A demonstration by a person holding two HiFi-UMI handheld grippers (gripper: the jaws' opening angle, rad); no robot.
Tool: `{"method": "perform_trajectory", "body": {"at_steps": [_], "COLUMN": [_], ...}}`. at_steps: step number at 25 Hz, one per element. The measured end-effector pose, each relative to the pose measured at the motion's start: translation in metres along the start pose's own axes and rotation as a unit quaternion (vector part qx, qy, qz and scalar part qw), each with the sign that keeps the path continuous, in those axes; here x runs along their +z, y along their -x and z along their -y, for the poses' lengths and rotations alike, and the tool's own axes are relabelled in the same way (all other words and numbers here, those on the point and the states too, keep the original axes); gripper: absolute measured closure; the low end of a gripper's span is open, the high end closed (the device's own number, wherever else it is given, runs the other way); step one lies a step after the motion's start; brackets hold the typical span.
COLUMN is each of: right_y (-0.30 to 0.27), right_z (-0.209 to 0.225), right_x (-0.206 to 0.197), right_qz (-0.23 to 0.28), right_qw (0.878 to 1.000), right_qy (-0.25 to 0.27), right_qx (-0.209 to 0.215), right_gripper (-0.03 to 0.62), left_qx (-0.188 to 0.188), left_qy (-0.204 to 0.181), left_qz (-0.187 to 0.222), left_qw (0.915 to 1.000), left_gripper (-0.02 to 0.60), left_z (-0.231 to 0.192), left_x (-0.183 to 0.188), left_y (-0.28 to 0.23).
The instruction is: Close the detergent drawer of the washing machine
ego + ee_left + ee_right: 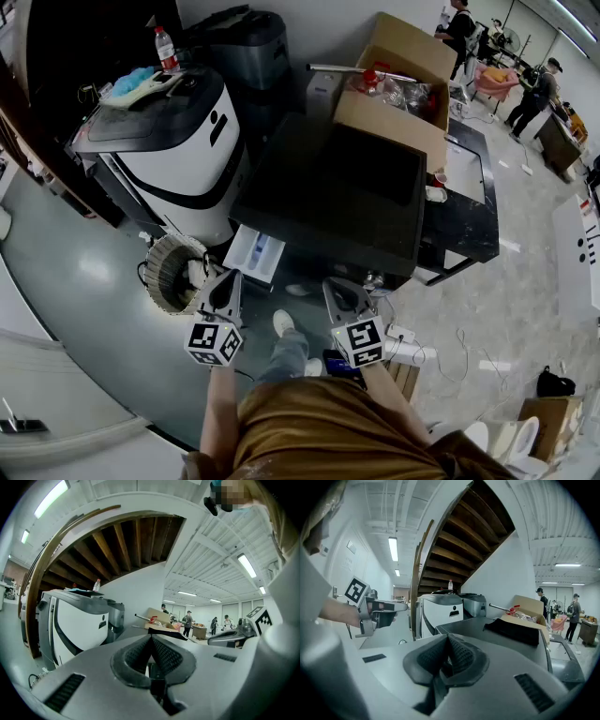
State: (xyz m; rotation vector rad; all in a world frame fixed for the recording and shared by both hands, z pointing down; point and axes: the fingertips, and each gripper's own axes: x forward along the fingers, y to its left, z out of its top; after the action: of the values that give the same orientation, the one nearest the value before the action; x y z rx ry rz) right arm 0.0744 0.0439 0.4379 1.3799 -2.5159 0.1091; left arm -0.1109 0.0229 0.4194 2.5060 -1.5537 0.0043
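In the head view the washing machine (328,202) stands in the middle under a dark top. Its white detergent drawer (255,253) sticks out open at the front left corner. My left gripper (230,278) hangs just below and left of the drawer, apart from it, with its jaws shut on nothing. My right gripper (336,286) is held further right before the machine's front, also shut and empty. In the left gripper view the left gripper (151,641) shows its jaws pressed together. The right gripper view shows the right gripper (447,641) the same way, with the machine's grey top (487,626) beyond. Both views hide the drawer.
A white and black appliance (178,141) with a bottle (166,47) on top stands left of the washer. A wicker basket (172,272) sits on the floor by the drawer. A cardboard box (398,94) rests behind, a power strip (405,343) lies at my right foot.
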Motion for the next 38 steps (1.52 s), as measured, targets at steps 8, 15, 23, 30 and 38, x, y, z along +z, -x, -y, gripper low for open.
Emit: {"method": "perform_trajectory", "body": {"at_steps": [8, 15, 23, 30, 38], "right_y": [-0.006, -0.012, -0.021, -0.029, -0.035], "right_z": [0.000, 0.001, -0.005, -0.007, -0.008], "right_x": [-0.002, -0.010, -0.023, -0.034, -0.048], "right_qz": [-0.001, -0.005, -0.028, -0.046, -0.070], "right_qw": [1.000, 1.000, 0.999, 0.998, 0.997], "right_qy": [-0.002, -0.008, -0.009, -0.010, -0.009], "right_qx": [0.004, 0.009, 0.022, 0.029, 0.037], "right_gripper": [0.582, 0.582, 0.582, 0.582, 0.582], "left_qx": [0.003, -0.001, 0.003, -0.004, -0.018], "left_qy": [0.006, 0.022, 0.013, -0.003, -0.015], "left_qz": [0.001, 0.003, -0.036, -0.064, -0.099], "left_qw": [1.0000, 0.9998, 0.9993, 0.9979, 0.9948], "left_gripper": [0.555, 0.537, 0.452, 0.425, 0.400], "left_z": [-0.005, -0.012, -0.024, -0.029, -0.031], "left_x": [-0.002, -0.010, -0.037, -0.061, -0.088], "left_y": [-0.003, -0.004, -0.006, -0.007, -0.012]}}
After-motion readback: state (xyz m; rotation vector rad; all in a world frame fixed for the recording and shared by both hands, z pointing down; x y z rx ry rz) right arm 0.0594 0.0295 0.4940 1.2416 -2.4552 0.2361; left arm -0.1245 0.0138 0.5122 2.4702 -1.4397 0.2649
